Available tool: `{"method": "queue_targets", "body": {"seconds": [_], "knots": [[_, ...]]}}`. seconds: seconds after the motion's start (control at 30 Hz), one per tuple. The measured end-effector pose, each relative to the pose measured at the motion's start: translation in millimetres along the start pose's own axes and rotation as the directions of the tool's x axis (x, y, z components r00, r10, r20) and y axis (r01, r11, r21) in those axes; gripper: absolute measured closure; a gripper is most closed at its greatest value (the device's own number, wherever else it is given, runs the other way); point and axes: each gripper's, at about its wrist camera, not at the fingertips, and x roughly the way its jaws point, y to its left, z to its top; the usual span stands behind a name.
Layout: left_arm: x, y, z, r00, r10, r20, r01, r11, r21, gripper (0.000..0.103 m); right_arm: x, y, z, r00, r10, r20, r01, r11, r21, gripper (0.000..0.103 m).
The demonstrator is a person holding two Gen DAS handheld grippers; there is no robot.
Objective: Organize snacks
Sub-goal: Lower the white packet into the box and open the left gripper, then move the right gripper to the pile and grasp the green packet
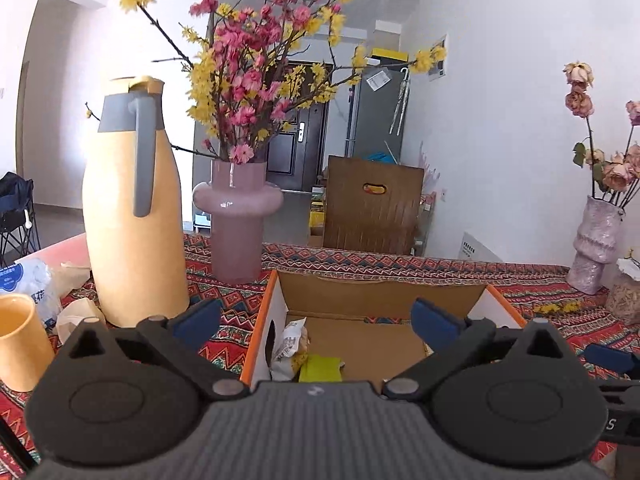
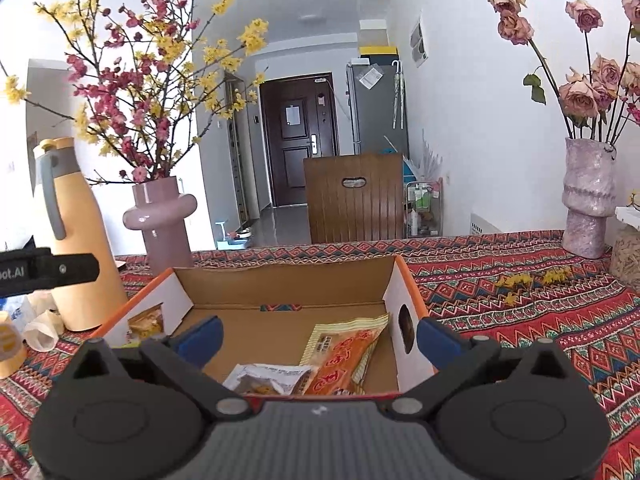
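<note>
Both grippers spread wide, empty, over snack box (image 2: 404, 292)

Snack packets (image 2: 344, 360) in box (image 2: 280, 280); jug (image 2: 80, 248) left of it.

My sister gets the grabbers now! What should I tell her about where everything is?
Left gripper: open, holding nothing, over the left end of the cardboard box.
Right gripper: open, empty, over the box's right end.
In the box: a clear snack bag and a green packet at the left end; an orange packet and a small clear packet at the right end.
Done: four snacks are inside.
Left: no loose snacks show on the tablecloth from here; check behind the grippers.
</note>
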Motion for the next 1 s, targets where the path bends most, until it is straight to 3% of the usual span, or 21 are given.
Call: {"method": "queue_targets", "body": {"seconds": [0.4,1.0], "knots": [[-56.1,11.1,-19.5,1.0,-0.008,-0.021,0.008,1.0,0.02,0.0,-51.3,7.2,-21.7,0.999,0.011,-0.053,-0.011,1.0,0.007,0.0],[-137.8,67.7,-90.3,0.99,0.064,-0.128,-0.064,0.998,0.002,0.0,-128.9,8.2,-78.2,0.987,0.03,-0.161,-0.027,0.999,0.022,0.0]]}}
